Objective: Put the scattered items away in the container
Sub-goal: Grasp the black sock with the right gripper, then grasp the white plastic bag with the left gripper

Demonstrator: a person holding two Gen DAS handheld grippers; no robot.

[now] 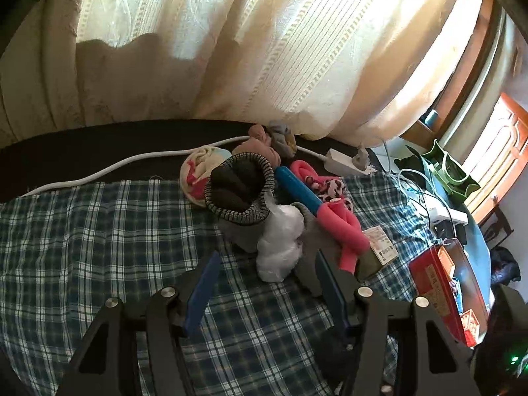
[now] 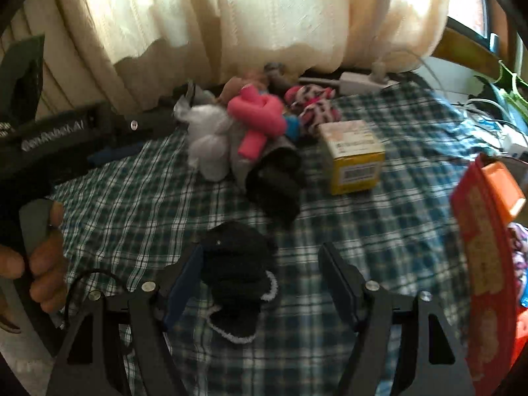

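Observation:
My right gripper (image 2: 262, 280) is open over the plaid cloth (image 2: 346, 231). A black rolled sock with white trim (image 2: 234, 274) lies between its fingers, against the left pad (image 2: 184, 283) and well apart from the right one. My left gripper (image 1: 267, 287) is open too, its tips on either side of a white plastic bag (image 1: 280, 247) without pressing it. In the right wrist view a hand (image 2: 43, 257) holds that left gripper (image 2: 112, 156) at the left edge. The red container (image 2: 485, 247) (image 1: 442, 290) stands at the right with an orange item inside.
A pile sits mid-cloth: a pink foam tube (image 1: 343, 227) (image 2: 257, 115), a grey sock with a striped cuff (image 1: 241, 188), a pink spotted scrunchie (image 2: 313, 102) and a yellow box (image 2: 354, 156). A white power strip (image 1: 346, 161) and cable lie by the curtain (image 1: 264, 49).

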